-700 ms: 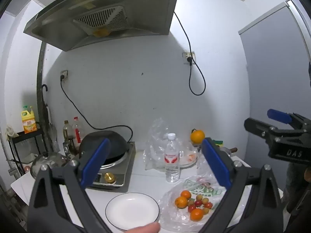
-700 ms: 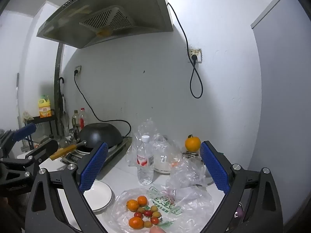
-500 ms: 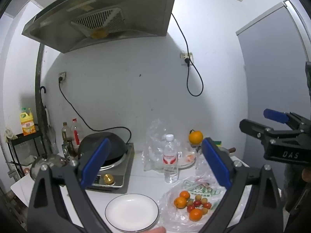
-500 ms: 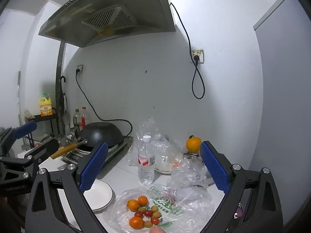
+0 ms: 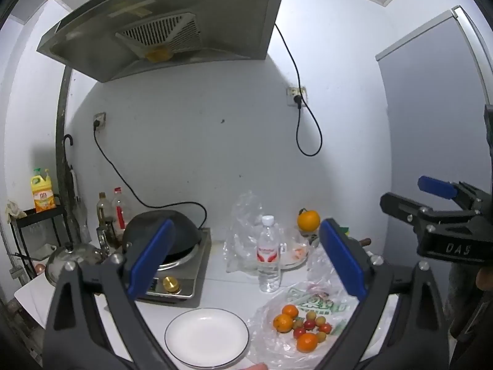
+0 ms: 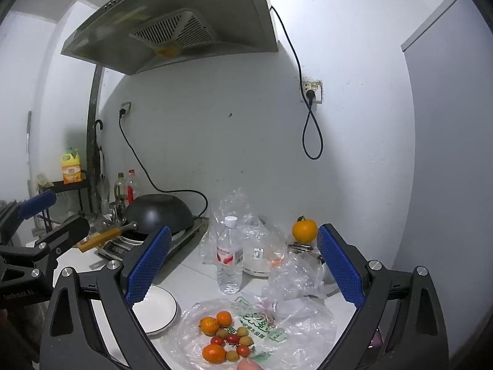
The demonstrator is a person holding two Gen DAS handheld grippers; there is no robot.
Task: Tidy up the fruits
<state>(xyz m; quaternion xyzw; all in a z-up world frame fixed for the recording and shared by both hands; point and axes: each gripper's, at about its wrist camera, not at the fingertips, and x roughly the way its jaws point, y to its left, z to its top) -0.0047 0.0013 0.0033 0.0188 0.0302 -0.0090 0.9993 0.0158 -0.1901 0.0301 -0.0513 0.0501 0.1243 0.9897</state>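
Small oranges, red cherry tomatoes and pale small fruits lie on a flattened clear plastic bag on the white counter. An empty white plate sits to the left of the bag. My left gripper is open and empty, held above the counter. My right gripper is open and empty too; it shows at the right of the left wrist view. A larger orange sits at the back.
A water bottle stands behind the bag, with crumpled clear bags around it. A black wok sits on a cooker at the left. Oil bottles and a kettle stand further left.
Both grippers have risen and tilted slightly, so the counter objects sit a little lower in view. Both stay open. The fruits and plate have not moved.
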